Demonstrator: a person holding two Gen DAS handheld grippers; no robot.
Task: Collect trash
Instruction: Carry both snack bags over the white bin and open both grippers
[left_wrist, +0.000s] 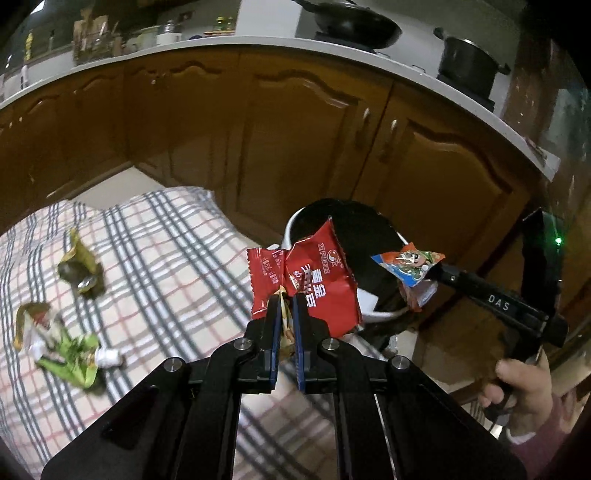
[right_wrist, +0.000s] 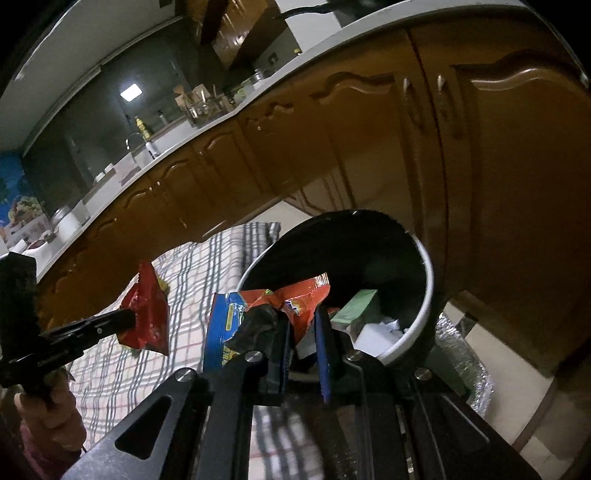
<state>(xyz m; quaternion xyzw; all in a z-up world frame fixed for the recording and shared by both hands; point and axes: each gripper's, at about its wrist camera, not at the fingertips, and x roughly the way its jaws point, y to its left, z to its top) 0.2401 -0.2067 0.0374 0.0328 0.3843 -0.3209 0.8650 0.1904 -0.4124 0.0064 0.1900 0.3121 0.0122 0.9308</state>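
Closest in the left wrist view, the left tongs (left_wrist: 285, 302) are clenched on a red snack wrapper (left_wrist: 314, 277), which sticks up above the tips. From the right wrist camera the same red wrapper (right_wrist: 147, 314) shows at the end of the left tongs (right_wrist: 127, 319), held up over the checked cloth.

The right tongs (right_wrist: 301, 319) are pinching a crumpled orange and blue wrapper (right_wrist: 258, 310), right in front of the bin's rim. In the left view those right tongs (left_wrist: 434, 275) come in from the right side with that wrapper (left_wrist: 408, 264) at their tips, held by the person's hand (left_wrist: 517, 387).

Just past both wrappers sits the white trash bin (right_wrist: 424, 280) with its black liner, and there's already some green and white stuff lying inside.

Off to the left on the plaid cloth (left_wrist: 166, 240), a green wrapper (left_wrist: 70, 354) and a dark olive wrapper (left_wrist: 79, 269) lie well apart from the bin.

Farthest back are the brown wooden cabinets (left_wrist: 295, 129), with a black pot (left_wrist: 467, 62) on the pale desk above.
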